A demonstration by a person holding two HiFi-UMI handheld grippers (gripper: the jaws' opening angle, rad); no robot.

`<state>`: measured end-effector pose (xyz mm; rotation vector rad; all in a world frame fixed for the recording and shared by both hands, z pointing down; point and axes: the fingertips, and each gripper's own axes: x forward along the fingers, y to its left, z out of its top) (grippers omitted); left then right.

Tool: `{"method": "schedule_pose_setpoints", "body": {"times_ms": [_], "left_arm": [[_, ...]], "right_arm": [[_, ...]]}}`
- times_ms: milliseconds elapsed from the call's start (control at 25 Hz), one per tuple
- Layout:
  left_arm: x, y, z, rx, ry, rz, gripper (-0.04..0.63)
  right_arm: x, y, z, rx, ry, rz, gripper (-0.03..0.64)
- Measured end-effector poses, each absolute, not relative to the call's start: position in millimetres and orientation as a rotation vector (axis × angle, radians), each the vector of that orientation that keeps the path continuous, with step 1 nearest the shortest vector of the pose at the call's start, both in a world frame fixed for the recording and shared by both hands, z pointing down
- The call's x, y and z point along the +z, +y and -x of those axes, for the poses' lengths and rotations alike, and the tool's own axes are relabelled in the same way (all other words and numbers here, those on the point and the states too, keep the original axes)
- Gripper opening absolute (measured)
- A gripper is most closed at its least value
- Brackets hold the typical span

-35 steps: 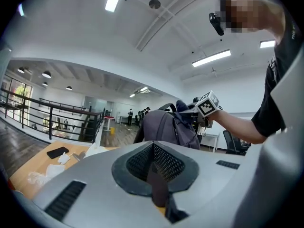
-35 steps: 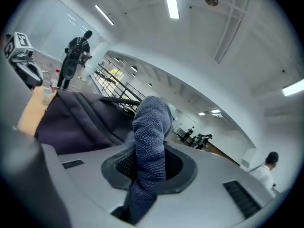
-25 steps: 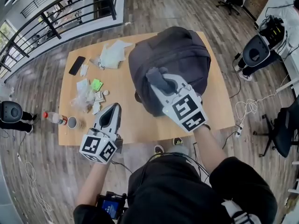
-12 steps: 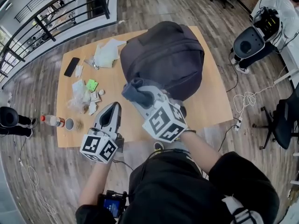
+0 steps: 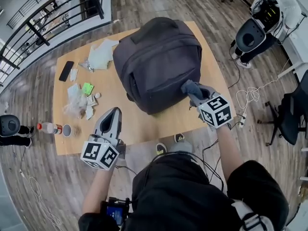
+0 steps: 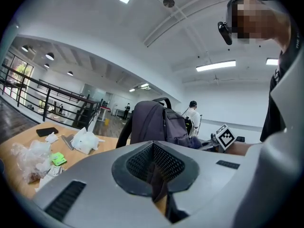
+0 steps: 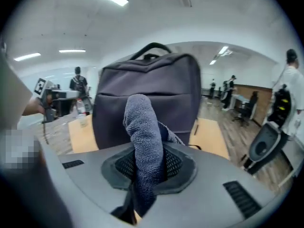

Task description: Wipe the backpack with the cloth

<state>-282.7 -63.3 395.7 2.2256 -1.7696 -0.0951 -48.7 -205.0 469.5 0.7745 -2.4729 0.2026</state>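
In the head view, the right gripper (image 5: 194, 93) has swung from the front of the big dark-grey fabric backpack (image 5: 156, 61) to its lower right corner. The backpack lies mid-table (image 5: 139, 126).

In the left gripper view, the left gripper (image 6: 153, 167) is shut and empty, parked as before.

In the right gripper view, the jaws pinch the folded grey-blue terry cloth (image 7: 142, 137). It faces the backpack's side, probably the next panel to wipe.

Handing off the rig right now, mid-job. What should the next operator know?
Left gripper: shut, empty, over the near edge of the table, left of the backpack.
Right gripper: shut on the cloth, at the backpack's near right corner; contact unclear.
Done: cloth in grip, backpack upright on the table.
Left: wipe the backpack; nothing shows which panels are already wiped.
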Motion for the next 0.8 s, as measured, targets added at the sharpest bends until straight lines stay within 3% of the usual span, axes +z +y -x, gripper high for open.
{"method": "schedule_pose_setpoints", "body": {"times_ms": [160, 360, 520, 680, 800], "left_arm": [[397, -64, 276, -0.107, -1.746, -2.234, 0.015], [392, -65, 273, -0.110, -1.737, -2.237, 0.015], [393, -65, 272, -0.114, -1.731, -2.244, 0.015], [395, -60, 270, -0.110, -1.728, -2.251, 0.015], [399, -60, 275, -0.111, -1.737, -2.238, 0.015]], "right_arm": [[432, -237, 22, -0.011, -2.412, -1.034, 0.067], [316, -204, 108, 0.135, -2.956, -0.693, 0.067], [325, -248, 140, 0.041, -2.813, -0.760, 0.072], [335, -262, 117, -0.467, -2.493, -0.968, 0.170], [332, -261, 107, -0.642, -2.403, -0.968, 0.234]]}}
